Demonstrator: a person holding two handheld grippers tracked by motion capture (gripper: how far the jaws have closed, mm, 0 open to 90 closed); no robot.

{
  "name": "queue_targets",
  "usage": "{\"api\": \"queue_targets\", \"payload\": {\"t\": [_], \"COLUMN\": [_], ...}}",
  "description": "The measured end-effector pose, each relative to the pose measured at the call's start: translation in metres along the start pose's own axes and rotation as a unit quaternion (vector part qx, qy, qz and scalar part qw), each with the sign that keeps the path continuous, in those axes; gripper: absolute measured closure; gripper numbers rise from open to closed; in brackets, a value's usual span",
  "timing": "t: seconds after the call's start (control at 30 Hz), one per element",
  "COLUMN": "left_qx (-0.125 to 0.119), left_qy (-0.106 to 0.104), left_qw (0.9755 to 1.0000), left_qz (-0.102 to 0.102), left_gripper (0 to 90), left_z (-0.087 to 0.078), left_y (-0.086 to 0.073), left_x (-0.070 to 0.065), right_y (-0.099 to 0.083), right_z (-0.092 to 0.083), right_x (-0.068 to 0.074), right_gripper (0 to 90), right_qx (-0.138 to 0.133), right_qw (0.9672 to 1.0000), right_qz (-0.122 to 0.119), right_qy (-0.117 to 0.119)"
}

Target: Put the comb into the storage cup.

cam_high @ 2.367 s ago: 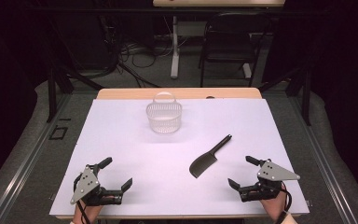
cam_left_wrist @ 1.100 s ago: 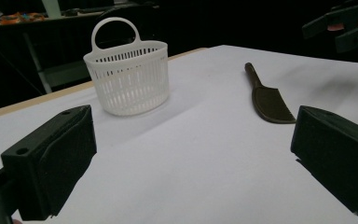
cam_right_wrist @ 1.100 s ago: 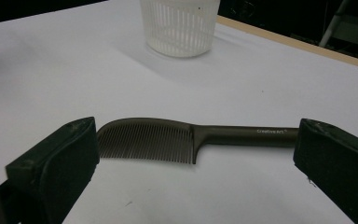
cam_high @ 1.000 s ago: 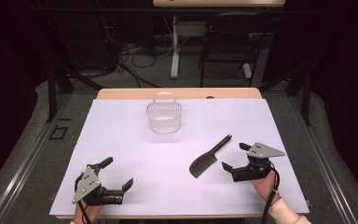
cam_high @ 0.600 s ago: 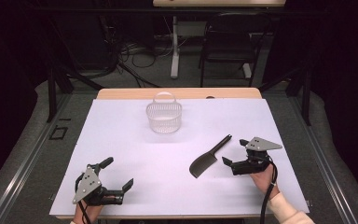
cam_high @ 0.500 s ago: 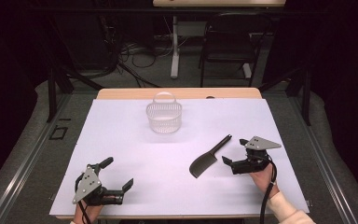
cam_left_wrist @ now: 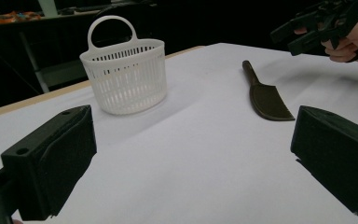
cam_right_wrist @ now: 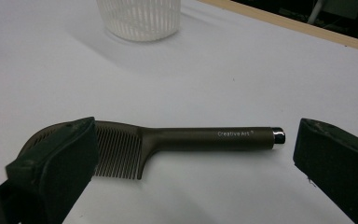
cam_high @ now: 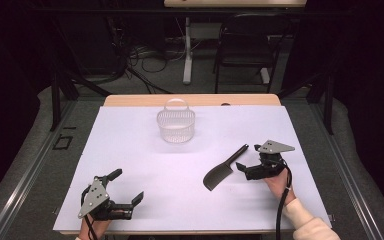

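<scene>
Across from me a white slatted basket [cam_high: 176, 127] stands upright on the white sheet [cam_high: 130, 150] that covers my table, its hoop handle raised, toward the far edge. Past the sheet a strip of bare wooden tabletop [cam_high: 130, 100] shows. Beyond the table, on the grey floor, I see a dark chair [cam_high: 245, 50] and a tangle of cables [cam_high: 140, 57].

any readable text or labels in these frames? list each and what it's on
"Creative Art", followed by a tiny mark too small to read: white print on the handle of the dark comb, near its capped end, seen in the right gripper view.
No print is visible on the white basket.
</scene>
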State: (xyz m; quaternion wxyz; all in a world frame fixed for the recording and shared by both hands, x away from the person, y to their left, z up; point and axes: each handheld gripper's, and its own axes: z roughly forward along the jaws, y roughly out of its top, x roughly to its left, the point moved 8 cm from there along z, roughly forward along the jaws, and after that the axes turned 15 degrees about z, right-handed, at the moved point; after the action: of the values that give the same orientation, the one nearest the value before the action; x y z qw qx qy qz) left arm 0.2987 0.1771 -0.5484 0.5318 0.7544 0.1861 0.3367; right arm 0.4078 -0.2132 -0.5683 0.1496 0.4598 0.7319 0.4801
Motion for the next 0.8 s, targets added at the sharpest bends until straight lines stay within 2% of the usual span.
{"api": "queue_targets", "payload": {"t": [0.43, 0.8], "left_qx": [-0.002, -0.001], "left_qy": [-0.001, -0.003], "left_qw": [1.0, 1.0], "left_qz": [-0.001, -0.001], "left_gripper": [0.2, 0.2], "left_z": [0.0, 0.001], "left_y": [0.0, 0.0], "left_x": [0.0, -0.001], "right_y": [0.007, 0.017], "right_z": [0.012, 0.019], "right_x": [-0.009, -0.017], "right_gripper": [0.0, 0.0], "right_qx": [0.005, -0.008], "right_qw": [1.0, 0.9999], "right_qz": [0.005, 0.005], "right_qy": [-0.006, -0.004]}}
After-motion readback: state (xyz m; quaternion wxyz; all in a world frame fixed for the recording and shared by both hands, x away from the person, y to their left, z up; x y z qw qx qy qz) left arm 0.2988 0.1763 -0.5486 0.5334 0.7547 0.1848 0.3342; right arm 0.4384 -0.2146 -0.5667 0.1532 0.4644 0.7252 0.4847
